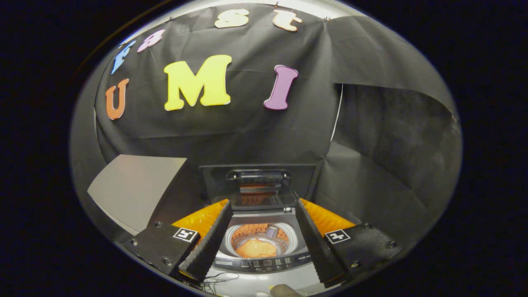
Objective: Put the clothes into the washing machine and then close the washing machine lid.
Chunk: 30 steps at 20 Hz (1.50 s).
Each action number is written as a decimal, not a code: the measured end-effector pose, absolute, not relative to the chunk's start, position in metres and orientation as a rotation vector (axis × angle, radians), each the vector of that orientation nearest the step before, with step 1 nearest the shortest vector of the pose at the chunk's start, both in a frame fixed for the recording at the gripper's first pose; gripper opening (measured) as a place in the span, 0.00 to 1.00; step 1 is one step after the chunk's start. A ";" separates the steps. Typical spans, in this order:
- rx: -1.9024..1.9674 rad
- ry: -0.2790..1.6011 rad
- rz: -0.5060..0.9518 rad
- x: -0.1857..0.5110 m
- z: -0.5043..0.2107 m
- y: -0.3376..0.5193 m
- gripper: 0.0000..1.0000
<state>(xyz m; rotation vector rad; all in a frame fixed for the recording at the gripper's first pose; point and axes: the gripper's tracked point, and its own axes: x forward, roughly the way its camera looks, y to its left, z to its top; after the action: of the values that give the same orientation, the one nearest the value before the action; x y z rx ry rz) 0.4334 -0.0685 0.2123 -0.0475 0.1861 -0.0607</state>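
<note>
A small top-loading washing machine (264, 264) stands just ahead of me, framed between my fingers. Its lid (259, 190) is raised upright at the back, resting against the black cloth wall. Inside the round drum (237, 235) lies an orange garment (255, 248). My gripper (261, 210) hovers above the machine's front, open wide, with nothing between its fingers. The control panel (268, 262) runs along the machine's front edge, below the drum.
A grey flat board (134, 189) leans to the left of the machine. Orange surfaces (198, 218) show on both sides of the washer behind my fingers. Thin cables (218, 278) lie on the grey floor in front.
</note>
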 end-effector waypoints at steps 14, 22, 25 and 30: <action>-0.017 0.192 0.065 0.605 0.272 -0.049 0.98; -0.014 0.324 0.092 0.695 0.229 -0.057 0.98; -0.013 0.357 0.100 0.706 0.212 -0.062 0.98; -0.005 0.337 0.118 0.704 0.197 -0.064 1.00</action>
<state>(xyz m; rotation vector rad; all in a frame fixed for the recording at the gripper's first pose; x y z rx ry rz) 0.7044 -0.0644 0.1968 -0.0053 0.3366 0.1176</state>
